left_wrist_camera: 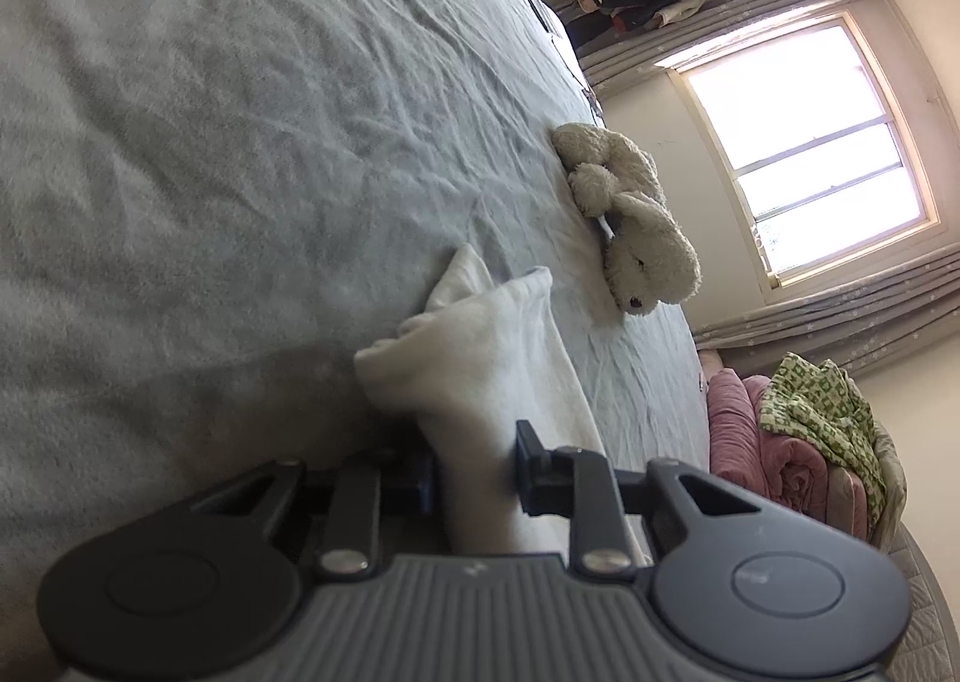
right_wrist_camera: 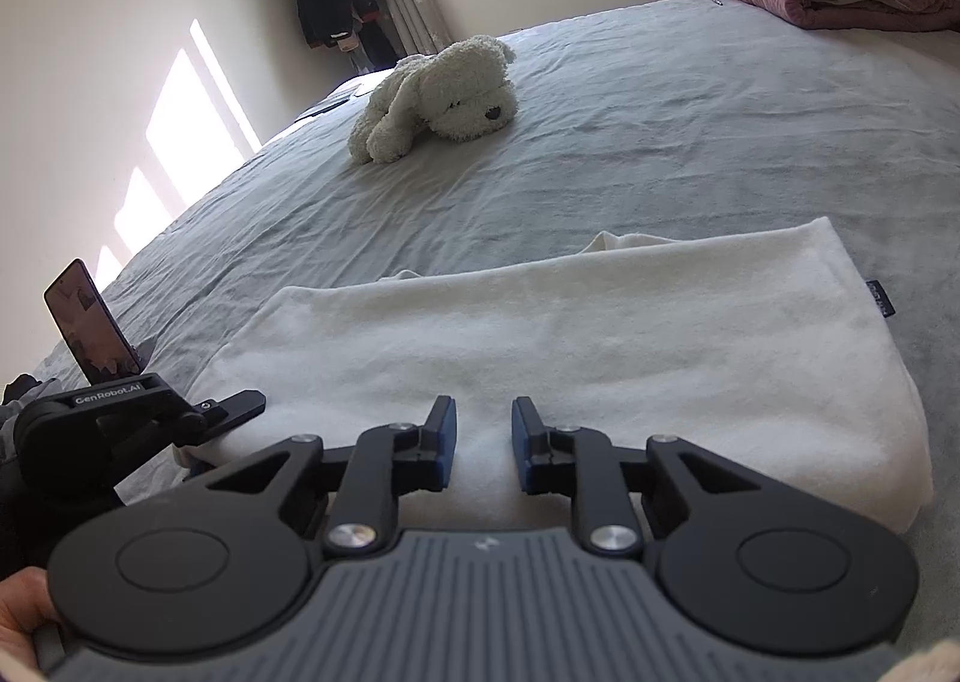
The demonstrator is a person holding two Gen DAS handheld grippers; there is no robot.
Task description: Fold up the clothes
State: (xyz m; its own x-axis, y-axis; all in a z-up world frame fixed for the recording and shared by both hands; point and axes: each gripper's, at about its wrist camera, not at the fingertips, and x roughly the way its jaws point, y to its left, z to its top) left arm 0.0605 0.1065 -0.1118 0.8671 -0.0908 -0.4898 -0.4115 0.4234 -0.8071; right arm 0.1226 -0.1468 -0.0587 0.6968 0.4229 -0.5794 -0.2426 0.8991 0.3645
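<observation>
L gripper (left_wrist_camera: 474,466) pinching white garment (right_wrist_camera: 540,334) edge; R gripper (right_wrist_camera: 483,451) jaws narrowly apart, pressing garment fold, grip unclear; plush dog (right_wrist_camera: 441,97) lying beyond garment.

The words "GenRobot.AI" stand in white letters on the black body of the left gripper (right_wrist_camera: 237,406), seen off to the left of the right gripper (right_wrist_camera: 483,451). A small dark tag (right_wrist_camera: 879,298) on the white cloth (right_wrist_camera: 540,334) is too tiny to read.
</observation>
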